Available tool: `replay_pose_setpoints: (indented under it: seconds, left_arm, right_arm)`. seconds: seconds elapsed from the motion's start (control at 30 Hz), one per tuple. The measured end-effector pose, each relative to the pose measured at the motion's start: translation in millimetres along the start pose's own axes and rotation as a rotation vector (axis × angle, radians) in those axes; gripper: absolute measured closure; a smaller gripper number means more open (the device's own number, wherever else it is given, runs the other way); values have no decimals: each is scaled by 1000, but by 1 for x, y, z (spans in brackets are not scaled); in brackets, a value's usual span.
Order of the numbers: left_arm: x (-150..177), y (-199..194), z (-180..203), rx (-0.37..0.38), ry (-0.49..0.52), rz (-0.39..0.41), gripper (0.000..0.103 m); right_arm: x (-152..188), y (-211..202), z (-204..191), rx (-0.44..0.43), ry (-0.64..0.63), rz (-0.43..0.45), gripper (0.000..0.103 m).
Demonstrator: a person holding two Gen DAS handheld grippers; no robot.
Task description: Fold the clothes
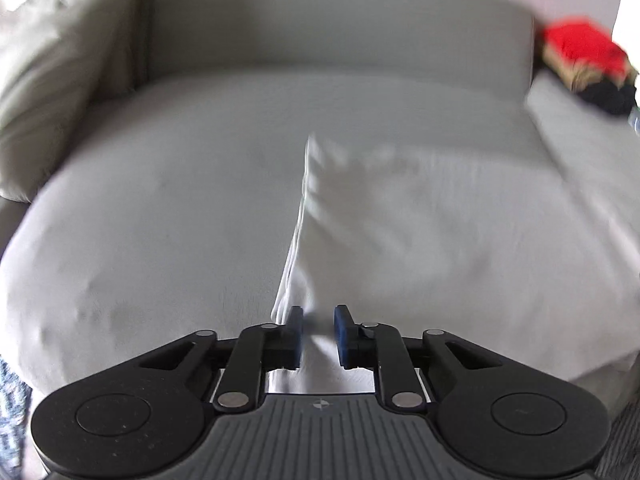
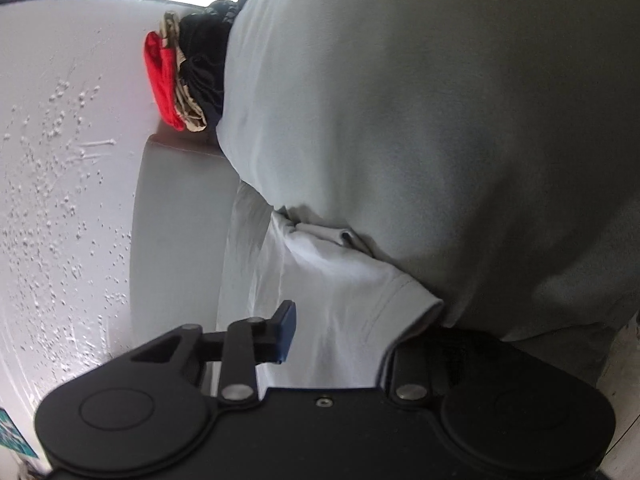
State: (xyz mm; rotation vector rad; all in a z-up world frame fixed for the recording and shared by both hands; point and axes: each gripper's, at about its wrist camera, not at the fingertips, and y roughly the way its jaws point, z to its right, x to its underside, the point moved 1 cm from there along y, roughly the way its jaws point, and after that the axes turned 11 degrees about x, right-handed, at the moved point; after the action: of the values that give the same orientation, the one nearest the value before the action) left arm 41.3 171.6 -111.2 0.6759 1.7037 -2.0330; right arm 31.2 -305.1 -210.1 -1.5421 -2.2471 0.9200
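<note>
In my left wrist view, a pale beige cushion (image 1: 52, 92) fills the upper left of the frame, leaning against the back of a light grey fabric sofa (image 1: 160, 208). At bottom centre, my left claw (image 1: 319, 334) has its two blue-padded fingers (image 1: 296, 334) slightly apart, with a fold of the white cloth garment (image 1: 400, 232) running between them; the pads do not look pressed shut on it. The garment spreads blurred across the seat from the centre toward the right. In the upper right corner sits a pile of red, tan and black clothes (image 1: 588, 64).

In my right wrist view the scene is turned sideways. A rough white textured wall (image 2: 60, 180) fills the left. The same clothes pile (image 2: 184, 76) shows at upper left of centre. My right claw (image 2: 344, 336) sits at the bottom: one blue-padded finger (image 2: 289, 330) is visible left of centre, while the garment (image 2: 332, 292) drapes over the other side, so I cannot tell whether it grips.
</note>
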Motion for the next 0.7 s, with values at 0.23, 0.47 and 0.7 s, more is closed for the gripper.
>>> replay_pose_setpoints:
  seconds: [0.23,0.47,0.7]
  left_arm:
    - [3,4,-6,-2,57,-69,82]
    - [2,-30,-14,-2,137,14,67]
    - [2,-39,-25,4,124,82,67]
  right_arm:
    - [-7,5,-1,58,-72,19,98]
    - [-1,-9,-34,146,-236,88,100]
    - [35,-23,-121,221,-682,233,100]
